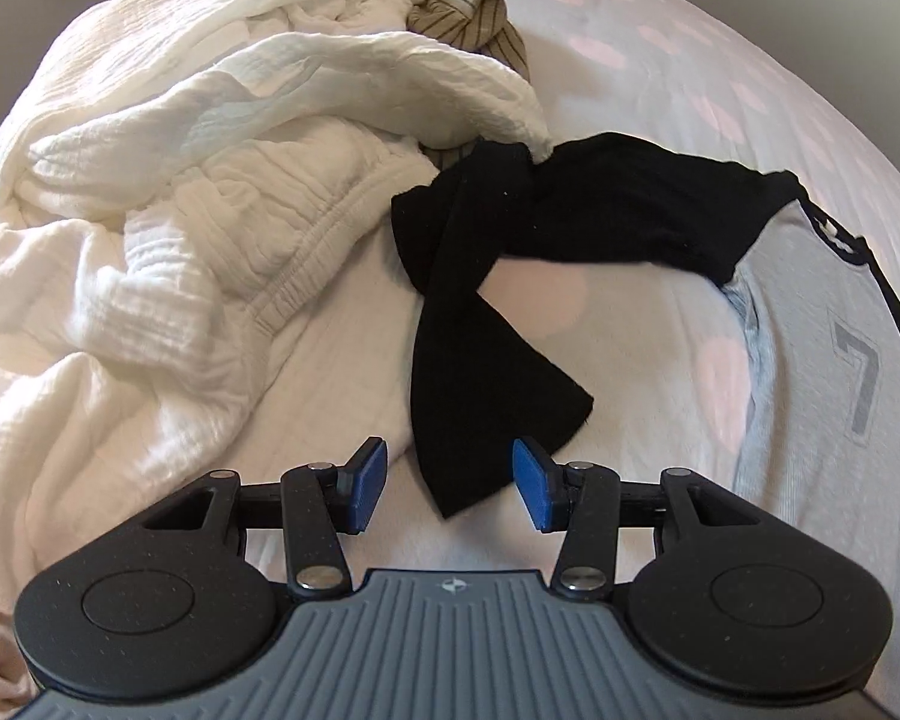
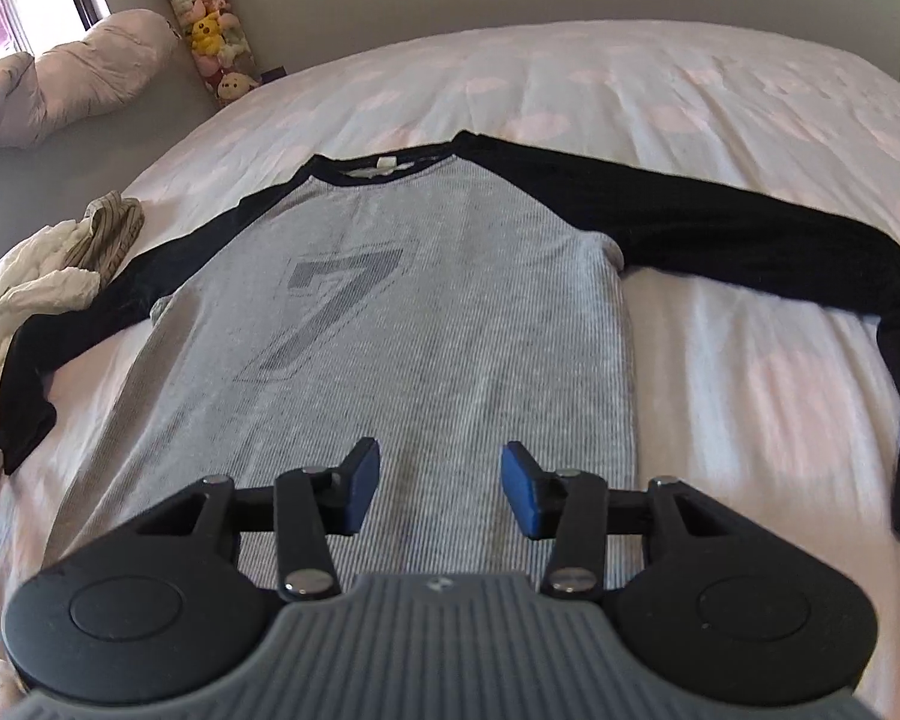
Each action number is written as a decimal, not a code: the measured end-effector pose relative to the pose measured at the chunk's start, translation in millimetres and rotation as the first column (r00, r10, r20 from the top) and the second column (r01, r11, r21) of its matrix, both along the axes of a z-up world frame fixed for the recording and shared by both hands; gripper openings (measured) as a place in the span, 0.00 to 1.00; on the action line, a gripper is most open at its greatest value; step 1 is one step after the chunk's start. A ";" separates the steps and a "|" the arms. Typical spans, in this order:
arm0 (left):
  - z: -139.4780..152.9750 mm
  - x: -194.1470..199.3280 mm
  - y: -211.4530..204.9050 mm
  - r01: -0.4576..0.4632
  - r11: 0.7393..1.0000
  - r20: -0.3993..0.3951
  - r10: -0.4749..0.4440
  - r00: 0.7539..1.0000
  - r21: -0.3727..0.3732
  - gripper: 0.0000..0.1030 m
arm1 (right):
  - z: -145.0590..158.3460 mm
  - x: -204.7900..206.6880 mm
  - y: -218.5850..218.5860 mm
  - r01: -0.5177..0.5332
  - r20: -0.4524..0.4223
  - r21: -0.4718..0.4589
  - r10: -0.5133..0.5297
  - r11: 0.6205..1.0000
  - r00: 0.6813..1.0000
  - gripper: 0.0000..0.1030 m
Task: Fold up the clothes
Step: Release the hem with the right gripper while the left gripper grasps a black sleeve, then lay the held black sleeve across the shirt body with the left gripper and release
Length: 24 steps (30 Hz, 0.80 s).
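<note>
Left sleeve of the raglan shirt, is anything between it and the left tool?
Nothing visible. The black left sleeve lies bare on the bedspread, its cuff between the open left tool pads. The white pile sits aside.

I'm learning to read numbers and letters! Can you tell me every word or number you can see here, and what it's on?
"7": printed large in dark grey on the chest of the grey ribbed long-sleeved shirt with black sleeves, lying flat on the pink-spotted white bedsheet.

The small white neck label inside the shirt's collar: too small to read.

A small emblem on the gripper's grey body: a sign, not letters.

No other text is readable.
</note>
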<state>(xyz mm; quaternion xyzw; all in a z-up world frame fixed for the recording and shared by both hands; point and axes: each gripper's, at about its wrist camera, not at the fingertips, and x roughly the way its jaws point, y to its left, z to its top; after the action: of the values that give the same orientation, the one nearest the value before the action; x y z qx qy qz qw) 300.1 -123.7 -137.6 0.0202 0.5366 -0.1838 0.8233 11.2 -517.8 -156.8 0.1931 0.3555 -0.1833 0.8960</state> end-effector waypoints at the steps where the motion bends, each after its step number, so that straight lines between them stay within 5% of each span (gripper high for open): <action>1: 0.0 1.9 -1.3 0.006 1.000 0.002 -0.006 1.000 0.001 0.27 | -1.4 1.2 0.7 -0.007 0.012 -0.025 0.007 1.000 1.000 0.47; 2: 1.9 3.0 -3.2 0.018 1.000 0.008 -0.018 1.000 0.007 0.11 | -2.9 2.2 1.3 -0.012 0.023 -0.048 0.013 0.999 1.000 0.48; 5: 17.2 6.3 -7.7 0.055 0.998 0.038 -0.056 0.998 0.029 0.00 | -7.1 2.5 -2.0 -0.012 0.037 -0.059 0.014 0.998 0.999 0.48; 11: 92.1 23.8 -9.6 0.101 0.993 0.145 -0.109 0.983 0.063 0.00 | -13.7 5.4 -11.7 0.015 0.047 -0.024 -0.014 1.000 0.999 0.48; 13: 103.8 31.2 -11.4 0.123 0.989 0.119 -0.132 0.984 0.079 0.00 | -15.8 6.5 -14.7 0.023 0.050 -0.013 -0.022 1.000 0.998 0.48; 16: 97.9 31.3 -15.0 0.135 0.985 0.085 -0.145 0.986 0.112 0.00 | -17.9 9.5 -16.1 0.016 0.048 -0.003 -0.016 1.000 0.999 0.48; 24: 41.7 23.9 -21.2 0.132 0.983 0.005 -0.134 0.991 0.126 0.25 | -23.2 9.6 -18.8 0.011 0.046 0.016 -0.012 1.000 0.999 0.49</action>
<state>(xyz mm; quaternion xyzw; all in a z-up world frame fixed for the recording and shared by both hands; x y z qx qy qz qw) 323.9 -144.9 -96.0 0.1087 0.5392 -0.2041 0.8098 20.9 -536.6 -180.0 0.2062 0.3349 -0.1813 0.9014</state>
